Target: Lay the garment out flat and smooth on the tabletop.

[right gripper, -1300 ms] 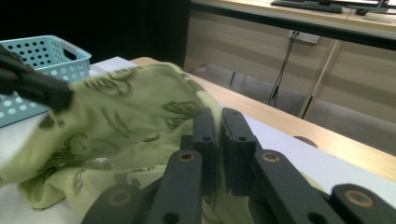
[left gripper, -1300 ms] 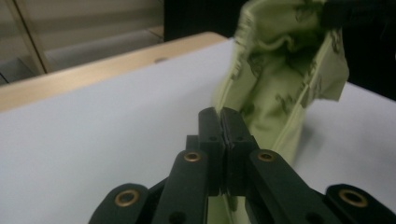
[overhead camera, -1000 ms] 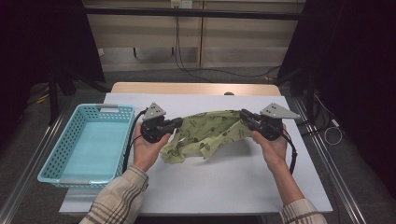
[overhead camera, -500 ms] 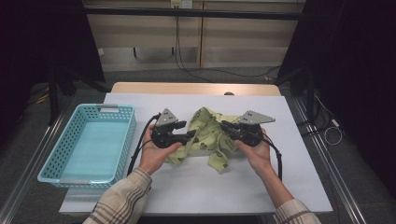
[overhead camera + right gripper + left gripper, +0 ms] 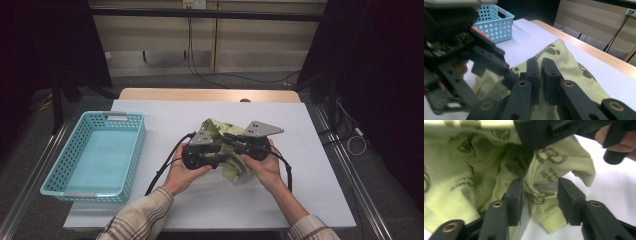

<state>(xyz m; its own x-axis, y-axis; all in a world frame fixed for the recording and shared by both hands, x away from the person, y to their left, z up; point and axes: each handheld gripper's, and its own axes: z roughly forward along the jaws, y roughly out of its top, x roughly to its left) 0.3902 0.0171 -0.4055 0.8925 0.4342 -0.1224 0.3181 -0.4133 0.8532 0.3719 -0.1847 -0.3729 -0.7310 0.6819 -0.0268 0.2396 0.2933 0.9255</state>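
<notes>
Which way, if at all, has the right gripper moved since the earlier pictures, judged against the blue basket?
Yes. In the high view the right gripper has moved left, toward the basket, meeting the left gripper over the bunched green cloth.

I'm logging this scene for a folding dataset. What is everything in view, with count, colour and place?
garment: one, pale green with dark print, bunched at table centre between the grippers
basket: one, light blue, perforated, left side of table
table: one, white top with wooden far edge
left gripper: one, black, jaws apart around a fold, just been closing
right gripper: one, black, jaws shut on the garment
hands: two, plaid sleeves, from the bottom edge
</notes>
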